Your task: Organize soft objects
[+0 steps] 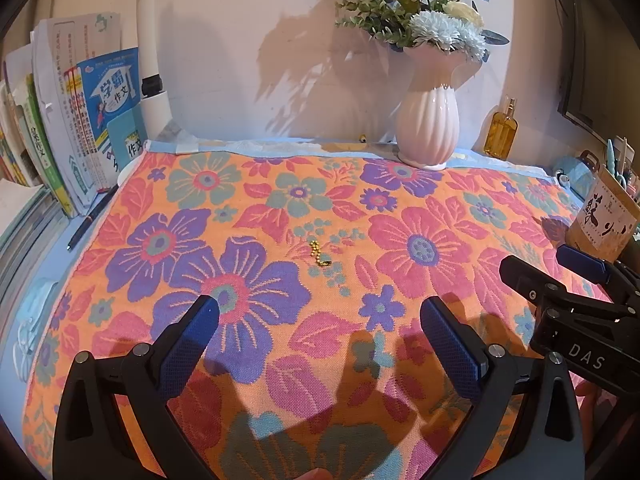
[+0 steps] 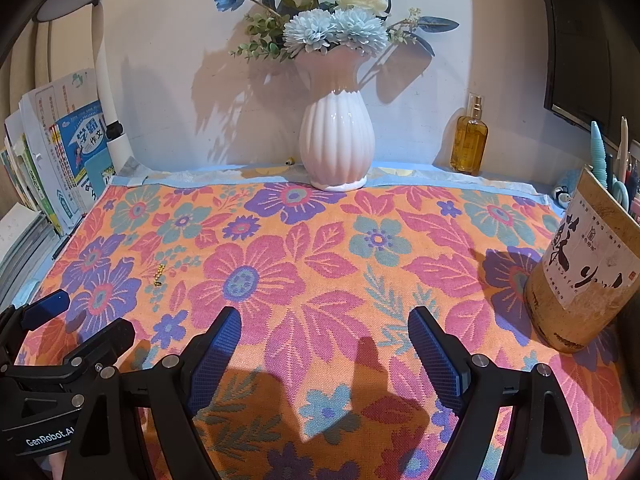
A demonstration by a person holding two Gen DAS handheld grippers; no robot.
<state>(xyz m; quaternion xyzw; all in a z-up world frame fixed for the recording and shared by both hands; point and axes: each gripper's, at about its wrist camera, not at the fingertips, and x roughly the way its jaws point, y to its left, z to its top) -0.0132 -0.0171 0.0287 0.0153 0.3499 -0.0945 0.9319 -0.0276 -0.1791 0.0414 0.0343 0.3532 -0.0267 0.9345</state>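
Note:
A flowered orange, pink and purple towel (image 1: 280,240) lies spread flat over the desk and also fills the right wrist view (image 2: 320,272). A small gold bead chain (image 1: 319,255) lies on it near the middle, and shows at the left in the right wrist view (image 2: 159,274). My left gripper (image 1: 320,320) is open and empty above the towel's near part. My right gripper (image 2: 325,330) is open and empty beside it; it shows at the right edge of the left wrist view (image 1: 556,266).
A white ribbed vase (image 1: 427,128) with flowers stands at the back edge. An amber bottle (image 1: 501,132) stands right of it. A brown pen holder (image 2: 580,276) stands at the right. Books (image 1: 72,128), a pen (image 1: 90,220) and a white lamp stem (image 1: 150,60) are at the left.

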